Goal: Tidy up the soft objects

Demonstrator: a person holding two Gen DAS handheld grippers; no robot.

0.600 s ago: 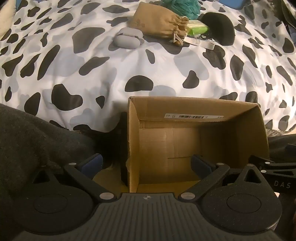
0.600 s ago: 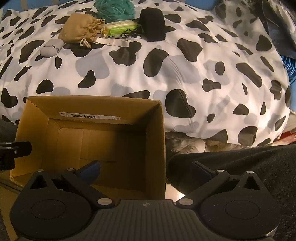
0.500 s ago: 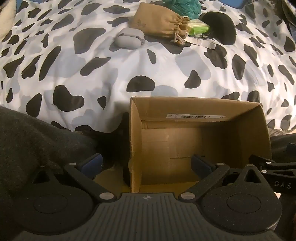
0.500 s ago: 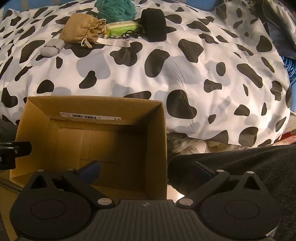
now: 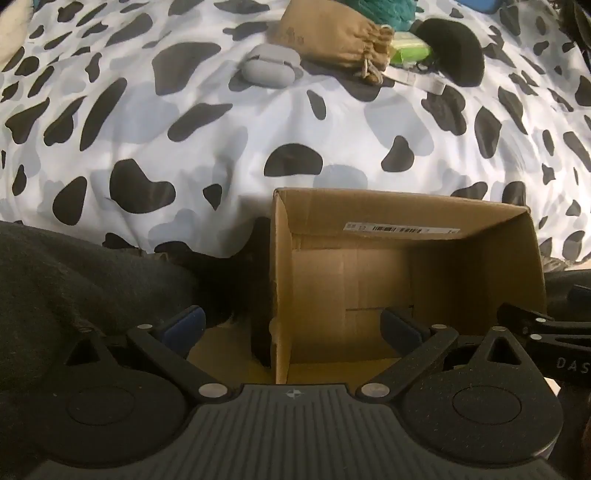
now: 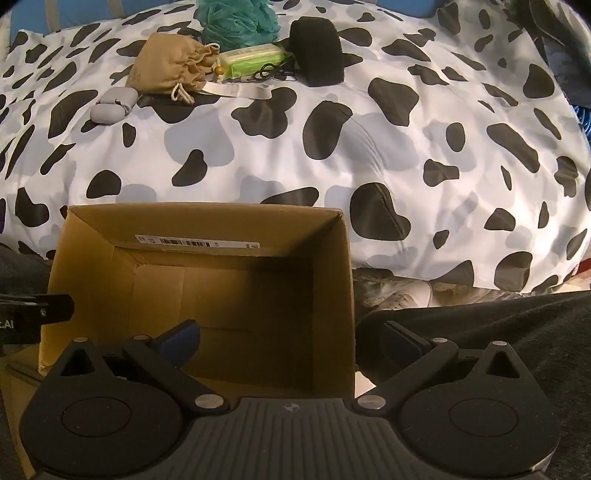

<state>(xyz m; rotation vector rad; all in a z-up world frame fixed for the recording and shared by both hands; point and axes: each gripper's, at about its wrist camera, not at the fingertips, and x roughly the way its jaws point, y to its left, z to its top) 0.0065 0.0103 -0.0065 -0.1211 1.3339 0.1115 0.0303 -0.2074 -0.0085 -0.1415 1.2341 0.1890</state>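
Note:
An empty cardboard box stands open against the near edge of a cow-print bed. My left gripper is open and straddles the box's left wall. My right gripper is open and straddles its right wall. Neither holds anything. Far across the bed lie a tan drawstring pouch, a grey soft case, a teal mesh puff, a green packet, a black round pad, a white strap and black hair ties.
The cow-print cover lies bare between the box and the objects. Dark grey fabric lies at the near left and near right. A blue surface edges the far side of the bed.
Both views have shifted slightly nearer the bed, so the far objects sit a little higher. The box and grippers keep their positions and the jaws stay wide.

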